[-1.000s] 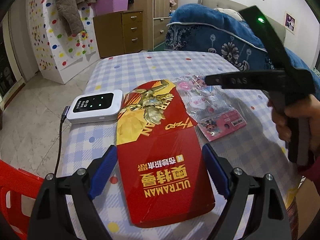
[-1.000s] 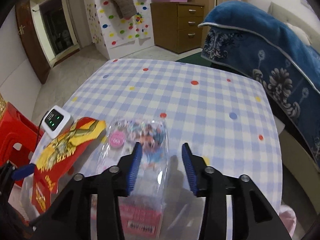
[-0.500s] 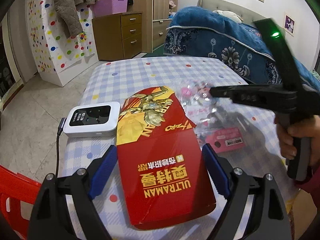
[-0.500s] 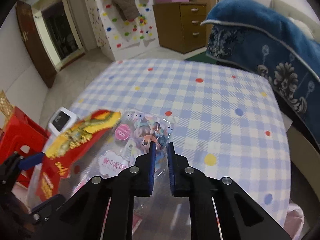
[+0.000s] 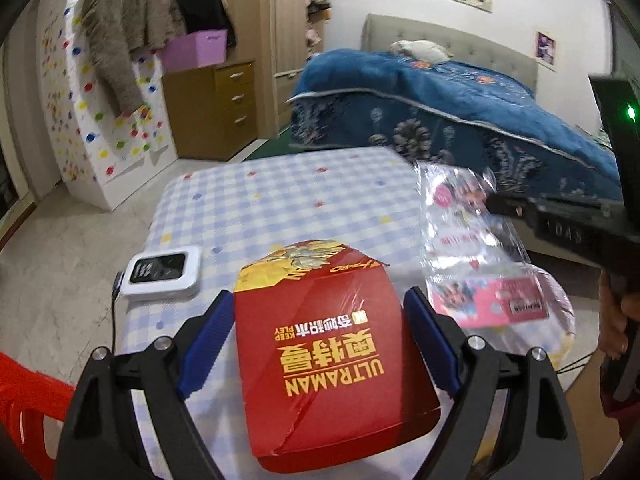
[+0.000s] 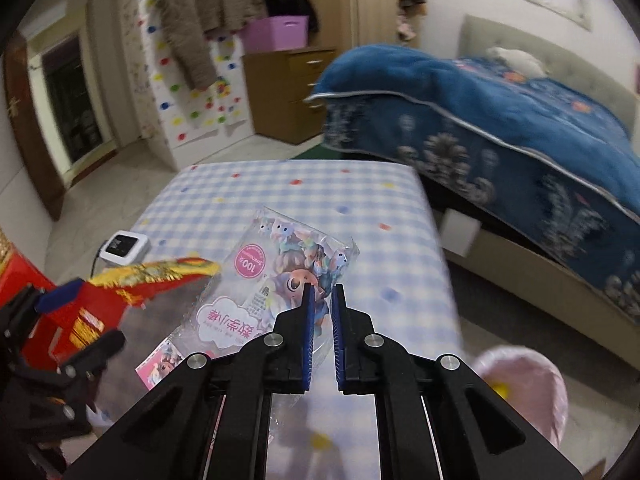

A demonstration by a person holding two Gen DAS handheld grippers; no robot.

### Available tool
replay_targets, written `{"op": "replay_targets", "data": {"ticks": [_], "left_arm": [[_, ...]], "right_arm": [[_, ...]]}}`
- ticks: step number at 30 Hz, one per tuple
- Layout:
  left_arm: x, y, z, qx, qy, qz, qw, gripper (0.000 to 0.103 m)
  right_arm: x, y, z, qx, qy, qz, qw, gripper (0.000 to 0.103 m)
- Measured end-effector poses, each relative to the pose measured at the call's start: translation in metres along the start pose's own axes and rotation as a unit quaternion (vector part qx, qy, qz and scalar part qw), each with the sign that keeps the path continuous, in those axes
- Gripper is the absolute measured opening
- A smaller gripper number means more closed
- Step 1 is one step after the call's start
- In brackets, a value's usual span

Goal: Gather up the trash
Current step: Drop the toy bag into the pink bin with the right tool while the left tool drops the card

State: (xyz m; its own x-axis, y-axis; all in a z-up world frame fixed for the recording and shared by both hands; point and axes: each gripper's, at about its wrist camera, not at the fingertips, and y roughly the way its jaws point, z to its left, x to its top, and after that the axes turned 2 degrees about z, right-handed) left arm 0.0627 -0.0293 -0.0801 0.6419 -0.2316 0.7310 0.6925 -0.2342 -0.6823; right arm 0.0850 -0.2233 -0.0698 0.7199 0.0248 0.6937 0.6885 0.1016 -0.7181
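Observation:
A red and gold "ULTRAMAN" carton (image 5: pixel 332 360) sits between the wide-set blue pads of my left gripper (image 5: pixel 318 298), which is shut on its sides and holds it tilted above the checked table (image 5: pixel 280 200). To its right hangs a clear plastic packet (image 5: pixel 460 240) with cartoon print and a pink card, pinched by my right gripper (image 5: pixel 494 205), which a hand holds. In the right wrist view, my right gripper (image 6: pixel 320 292) is shut on the packet (image 6: pixel 256 292), and the packet is raised off the cloth. The carton (image 6: pixel 132 284) and my left gripper (image 6: pixel 80 320) show at the left.
A white device (image 5: pixel 162 274) with a cable lies at the table's left edge. A bed with a blue blanket (image 5: pixel 440 100) runs along the right. A red stool (image 5: pixel 24 392) is at the lower left, and a pink bin (image 6: pixel 524 388) on the floor at the right.
My right gripper shut on the clear packet and lifted it off the table. My left gripper rose and drew back with the red carton, which left the cloth.

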Motion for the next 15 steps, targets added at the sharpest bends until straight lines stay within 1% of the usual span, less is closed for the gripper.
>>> {"op": "replay_targets", "data": {"ticks": [4, 9, 12, 15], "left_arm": [[0.007, -0.012, -0.032, -0.022, 0.029, -0.018, 0.9992, 0.083], [0.016, -0.017, -0.078, -0.053, 0.069, -0.034, 0.9956, 0.083], [0.022, -0.015, -0.113, -0.078, 0.096, -0.041, 0.9915, 0.083], [0.026, -0.007, -0.154, -0.109, 0.125, -0.045, 0.9851, 0.083]], "right_arm": [[-0.023, -0.026, -0.027, -0.041, 0.015, -0.010, 0.999, 0.008], [-0.044, -0.050, -0.068, -0.078, 0.051, -0.018, 0.995, 0.008], [-0.057, -0.062, -0.096, -0.101, 0.078, -0.021, 0.992, 0.009], [-0.072, -0.073, -0.126, -0.128, 0.103, -0.021, 0.986, 0.009]]}}
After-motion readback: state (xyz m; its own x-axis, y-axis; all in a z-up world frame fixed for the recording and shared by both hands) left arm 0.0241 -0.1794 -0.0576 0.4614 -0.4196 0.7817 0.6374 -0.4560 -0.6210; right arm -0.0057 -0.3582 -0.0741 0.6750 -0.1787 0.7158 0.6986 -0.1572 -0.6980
